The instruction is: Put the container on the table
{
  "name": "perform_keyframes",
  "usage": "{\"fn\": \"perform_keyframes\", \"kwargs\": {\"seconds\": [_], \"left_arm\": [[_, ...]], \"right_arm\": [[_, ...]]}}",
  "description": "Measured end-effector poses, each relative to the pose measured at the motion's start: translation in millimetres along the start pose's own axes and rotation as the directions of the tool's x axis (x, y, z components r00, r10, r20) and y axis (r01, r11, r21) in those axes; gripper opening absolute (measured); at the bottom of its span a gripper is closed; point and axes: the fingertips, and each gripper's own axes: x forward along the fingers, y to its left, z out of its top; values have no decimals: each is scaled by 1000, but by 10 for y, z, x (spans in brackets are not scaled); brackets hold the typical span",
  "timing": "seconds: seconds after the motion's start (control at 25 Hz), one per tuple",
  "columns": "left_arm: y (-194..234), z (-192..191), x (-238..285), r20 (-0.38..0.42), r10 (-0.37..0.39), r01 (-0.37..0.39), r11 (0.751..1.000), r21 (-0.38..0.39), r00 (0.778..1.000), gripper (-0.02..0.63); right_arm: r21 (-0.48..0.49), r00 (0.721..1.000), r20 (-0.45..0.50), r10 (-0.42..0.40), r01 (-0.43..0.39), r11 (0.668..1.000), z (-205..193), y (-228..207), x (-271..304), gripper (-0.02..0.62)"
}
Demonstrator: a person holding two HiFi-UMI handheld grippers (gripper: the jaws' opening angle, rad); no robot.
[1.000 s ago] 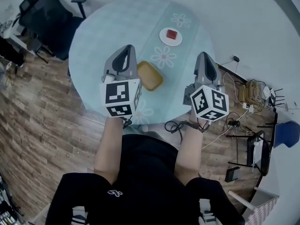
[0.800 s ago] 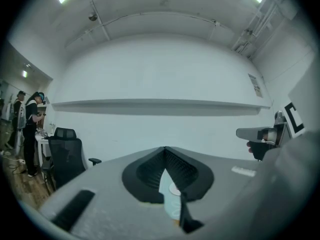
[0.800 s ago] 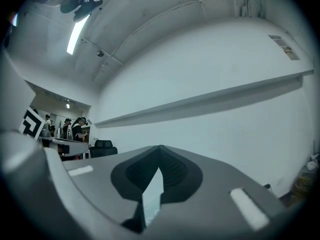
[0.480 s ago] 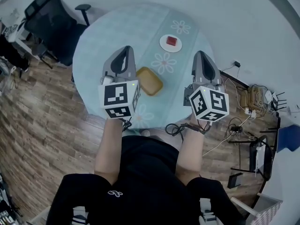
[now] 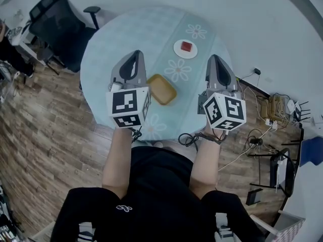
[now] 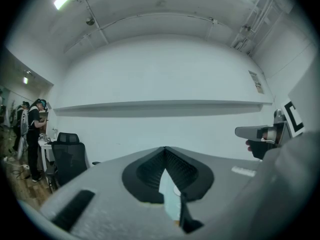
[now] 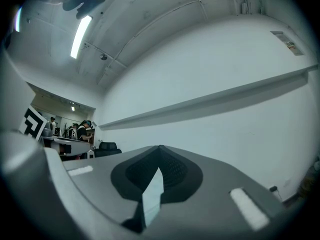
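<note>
1. Left tool (image 5: 134, 54) held above the near-left part of the table (image 5: 121, 32). Clenched: jaws meet at the tip, nothing between them.
2. Right tool (image 5: 216, 57) held above the near-right edge of the table, level with the left one. Also clenched and empty, jaws meeting at the tip.
3. Container (image 5: 161, 88), tan and squarish with rounded corners, lying flat on the table between the two tools. Just beside the left tool, well apart from the right one, touched by neither.
4. Plate (image 5: 186, 49), white and round, farther back on the table with a small red piece (image 5: 186, 46) at its middle. Apart from the container.
5. Table round, under a pale blue cloth with flower prints.
6. Black chair (image 5: 55, 21) at the far-left side of the table. Wooden floor (image 5: 45, 125) on the left. Tangle of cables (image 5: 270, 105) on the floor at the right.
7. Both gripper views aimed level at a white wall. People standing at the far left in each.
</note>
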Motion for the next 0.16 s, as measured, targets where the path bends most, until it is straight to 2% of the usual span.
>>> {"fn": "perform_keyframes", "kwargs": {"seconds": [0.16], "left_arm": [[-54,-5,23,-1,-3,3,1000,4,1000,2]], "right_arm": [[-4,1000,1,1,-1,1000,7,-48,-17,8]]}}
